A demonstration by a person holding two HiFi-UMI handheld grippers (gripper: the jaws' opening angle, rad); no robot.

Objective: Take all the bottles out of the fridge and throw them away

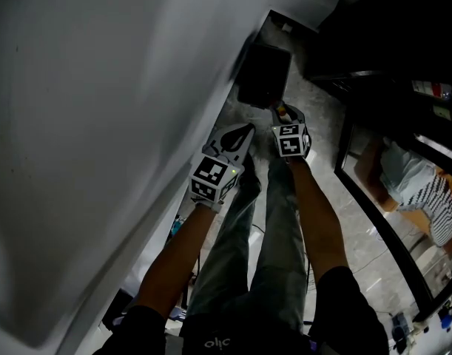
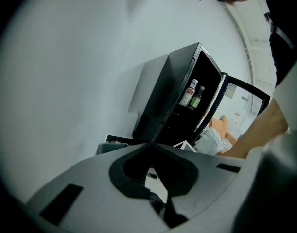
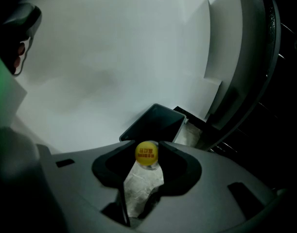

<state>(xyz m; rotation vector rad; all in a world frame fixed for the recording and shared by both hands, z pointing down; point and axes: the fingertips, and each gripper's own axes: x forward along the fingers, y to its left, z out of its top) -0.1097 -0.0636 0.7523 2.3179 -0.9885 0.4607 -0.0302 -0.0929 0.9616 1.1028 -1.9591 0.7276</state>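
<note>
My right gripper (image 3: 147,148) is shut on a bottle with a yellow cap (image 3: 147,153), cap end toward the camera. Just ahead and below it stands a dark open bin (image 3: 155,122) against the white wall. In the head view the right gripper (image 1: 282,114) hangs near that bin (image 1: 264,75), and my left gripper (image 1: 239,134) is beside it at the left. The left gripper (image 2: 150,143) has its jaw tips together with nothing between them. Beyond it a black fridge (image 2: 160,93) stands open, with two bottles (image 2: 193,94) upright on its door shelf.
A white wall (image 1: 100,124) fills the left side. The fridge's dark front and door frame (image 1: 359,139) run along the right. A person in a striped top (image 1: 433,198) is seen past that frame. My own legs (image 1: 262,242) stand on pale tiled floor (image 1: 322,124).
</note>
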